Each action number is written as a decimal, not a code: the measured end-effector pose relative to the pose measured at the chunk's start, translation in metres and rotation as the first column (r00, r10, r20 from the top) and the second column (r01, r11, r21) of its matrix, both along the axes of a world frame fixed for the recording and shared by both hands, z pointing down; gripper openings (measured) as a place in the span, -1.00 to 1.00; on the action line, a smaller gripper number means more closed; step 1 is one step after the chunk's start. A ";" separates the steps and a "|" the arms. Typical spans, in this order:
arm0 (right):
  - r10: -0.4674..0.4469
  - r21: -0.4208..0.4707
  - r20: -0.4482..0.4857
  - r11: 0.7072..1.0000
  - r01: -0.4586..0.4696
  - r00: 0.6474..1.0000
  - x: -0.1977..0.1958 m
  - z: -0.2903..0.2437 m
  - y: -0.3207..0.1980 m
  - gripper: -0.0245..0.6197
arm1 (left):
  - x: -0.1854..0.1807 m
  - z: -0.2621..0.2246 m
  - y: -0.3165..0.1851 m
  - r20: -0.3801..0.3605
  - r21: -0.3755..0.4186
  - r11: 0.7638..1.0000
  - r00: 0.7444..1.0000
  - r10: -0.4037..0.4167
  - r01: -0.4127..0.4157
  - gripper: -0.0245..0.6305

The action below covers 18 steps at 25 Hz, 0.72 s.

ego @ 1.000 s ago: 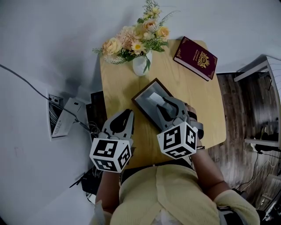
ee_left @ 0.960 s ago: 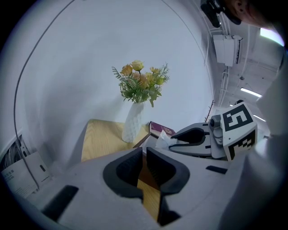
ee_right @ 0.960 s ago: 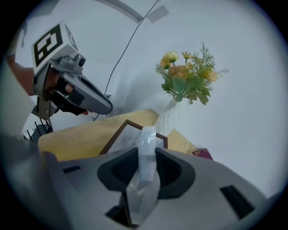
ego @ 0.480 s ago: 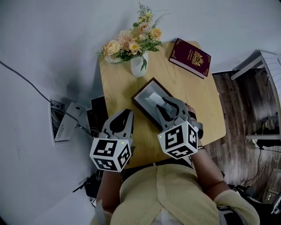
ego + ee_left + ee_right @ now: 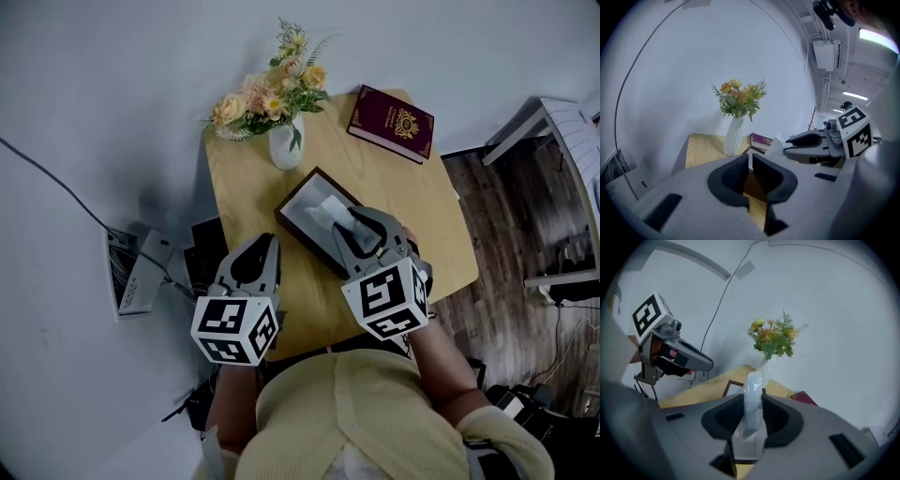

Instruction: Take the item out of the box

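Table (image 5: 398, 183) wooden, white wall (image 5: 693, 56) | right tongs (image 5: 353, 217) pinch tissue (image 5: 752, 385) above box (image 5: 294, 191) | left tongs (image 5: 750, 161) closed, empty

Looks steeply down from the head onto the worktop (image 5: 412, 216). Looks low and close along the jaws from the left gripper (image 5: 264, 242) and right gripper (image 5: 352, 217), toward the wall (image 5: 693, 56). Shares vase (image 5: 281, 148) and book (image 5: 392, 123) across all three.
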State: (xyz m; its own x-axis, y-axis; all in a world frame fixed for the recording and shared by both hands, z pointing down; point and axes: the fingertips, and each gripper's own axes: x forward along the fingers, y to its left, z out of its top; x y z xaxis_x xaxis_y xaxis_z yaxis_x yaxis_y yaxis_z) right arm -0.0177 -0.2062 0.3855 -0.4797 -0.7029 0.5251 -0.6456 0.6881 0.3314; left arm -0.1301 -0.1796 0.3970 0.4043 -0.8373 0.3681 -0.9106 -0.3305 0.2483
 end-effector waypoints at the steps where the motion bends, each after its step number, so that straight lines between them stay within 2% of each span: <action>1: 0.009 0.003 0.019 1.000 -0.009 1.000 0.001 -0.002 0.001 -0.53 | 0.000 -0.002 0.000 0.000 0.006 1.000 1.000 0.000 0.000 -0.83; 9: 0.087 -0.005 0.210 0.996 -0.088 0.974 0.008 -0.017 0.005 -0.54 | -0.003 -0.012 0.002 0.005 0.039 0.999 1.000 -0.010 0.010 -0.84; 18: 0.133 -0.006 0.274 0.991 -0.137 0.953 0.019 -0.020 0.013 -0.55 | 0.000 -0.016 0.007 0.017 0.048 0.999 1.000 0.002 -0.002 -0.84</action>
State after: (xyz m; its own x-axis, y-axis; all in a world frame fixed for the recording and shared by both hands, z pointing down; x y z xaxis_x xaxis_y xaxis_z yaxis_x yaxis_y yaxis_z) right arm 0.0010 -0.1935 0.3652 -0.5037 -0.7767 0.3782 -0.7992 0.5852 0.1375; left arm -0.1296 -0.1723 0.3812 0.4001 -0.8535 0.3337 -0.9138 -0.3436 0.2168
